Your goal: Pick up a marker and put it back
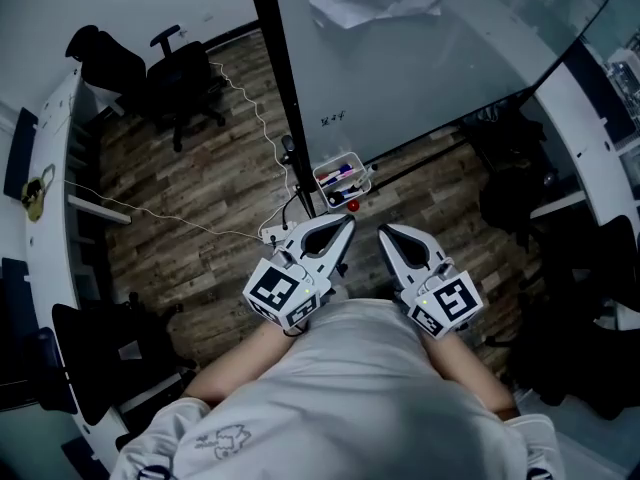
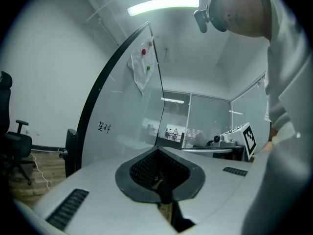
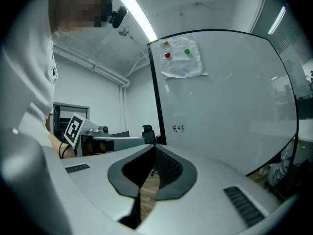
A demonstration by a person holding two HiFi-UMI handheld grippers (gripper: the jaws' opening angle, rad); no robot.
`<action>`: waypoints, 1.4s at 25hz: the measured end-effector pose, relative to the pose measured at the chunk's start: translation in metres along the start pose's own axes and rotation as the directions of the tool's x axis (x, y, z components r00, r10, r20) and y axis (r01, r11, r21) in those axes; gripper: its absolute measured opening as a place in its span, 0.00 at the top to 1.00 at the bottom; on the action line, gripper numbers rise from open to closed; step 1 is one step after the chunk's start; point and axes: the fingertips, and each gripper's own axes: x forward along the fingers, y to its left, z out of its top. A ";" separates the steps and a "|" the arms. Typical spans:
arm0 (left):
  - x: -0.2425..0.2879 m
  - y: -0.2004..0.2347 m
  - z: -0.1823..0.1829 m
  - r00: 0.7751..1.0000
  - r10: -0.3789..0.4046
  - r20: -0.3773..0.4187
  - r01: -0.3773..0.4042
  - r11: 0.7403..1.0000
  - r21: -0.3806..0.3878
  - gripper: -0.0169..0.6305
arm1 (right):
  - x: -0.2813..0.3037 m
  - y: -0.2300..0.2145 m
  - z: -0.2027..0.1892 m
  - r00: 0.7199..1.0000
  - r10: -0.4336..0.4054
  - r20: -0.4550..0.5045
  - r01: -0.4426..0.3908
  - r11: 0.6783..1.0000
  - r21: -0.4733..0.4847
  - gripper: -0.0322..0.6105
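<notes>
Nothing picked up yet.
Our left gripper (image 1: 345,226) and right gripper (image 1: 386,231) sit with jaws pressed together, empty. Slim coloured plastic markers (image 1: 338,175) lie in the white-rimmed tray (image 1: 352,156) below the glossy whiteboard (image 1: 430,58); they look light, stiff and slick, so we'd pinch mid-barrel.

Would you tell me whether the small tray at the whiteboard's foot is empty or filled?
Holds markers: the head view shows several coloured markers inside the small white tray.

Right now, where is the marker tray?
Head view, centre: the marker tray sits at the lower left corner of the whiteboard, beside its black frame, just ahead of the left gripper.
</notes>
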 end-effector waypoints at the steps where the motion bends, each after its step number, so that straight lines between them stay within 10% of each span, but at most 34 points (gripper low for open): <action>1: 0.001 0.003 -0.003 1.000 0.001 -0.001 -0.001 1.000 0.002 0.97 | 0.003 -0.003 -0.001 1.000 -0.005 0.001 0.005 1.000 0.007 0.93; 35: 0.087 0.102 -0.064 0.976 0.170 -0.133 -0.174 0.984 -0.024 0.97 | 0.098 -0.136 -0.092 0.973 0.049 -0.224 -0.026 0.994 0.104 0.84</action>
